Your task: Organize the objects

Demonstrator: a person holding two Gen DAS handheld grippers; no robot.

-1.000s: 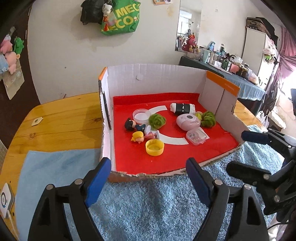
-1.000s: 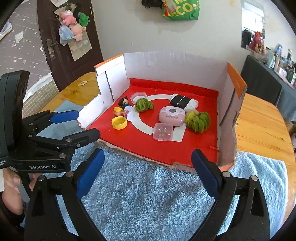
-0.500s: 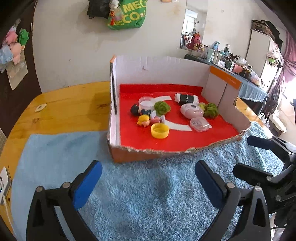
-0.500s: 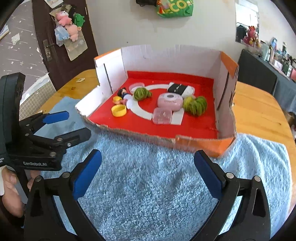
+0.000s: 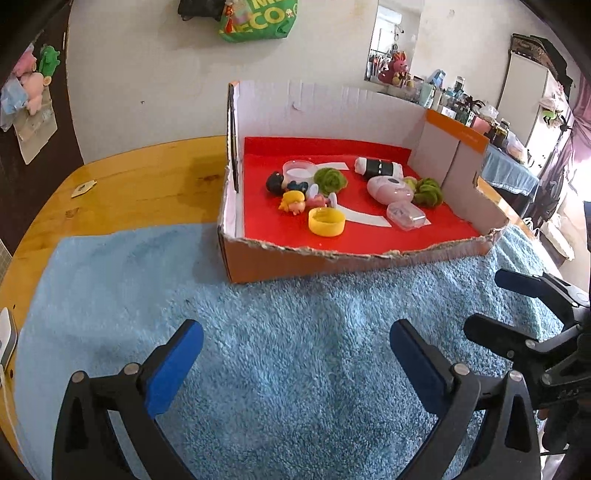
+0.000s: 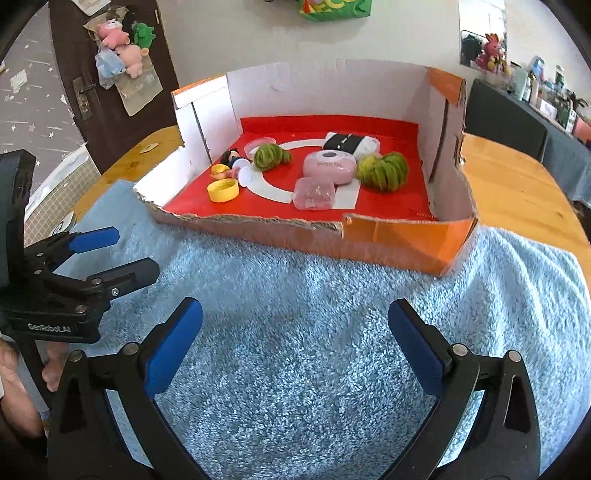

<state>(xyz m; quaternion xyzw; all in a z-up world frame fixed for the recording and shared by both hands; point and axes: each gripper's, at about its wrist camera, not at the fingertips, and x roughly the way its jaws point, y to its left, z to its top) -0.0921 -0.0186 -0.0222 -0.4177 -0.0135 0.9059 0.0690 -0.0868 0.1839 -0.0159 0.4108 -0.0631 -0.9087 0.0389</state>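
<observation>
A wooden counter [image 5: 147, 173] carries a blue fleecy towel [image 5: 295, 350], and on the towel stands a cardboard box [image 6: 391, 240] with a red floor. Inside lie a pink case [image 6: 330, 167], green woolly balls [image 6: 384, 170], a yellow cap [image 5: 327, 221] and small figurines [image 5: 293, 201]. The left gripper [image 5: 295, 360] and right gripper [image 6: 295, 347] hover over the towel, jaws spread wide, holding nothing.

green bag [image 5: 258, 22] on wall, plush toys [image 6: 120, 40] on door, cluttered counter [image 5: 461, 107]
</observation>
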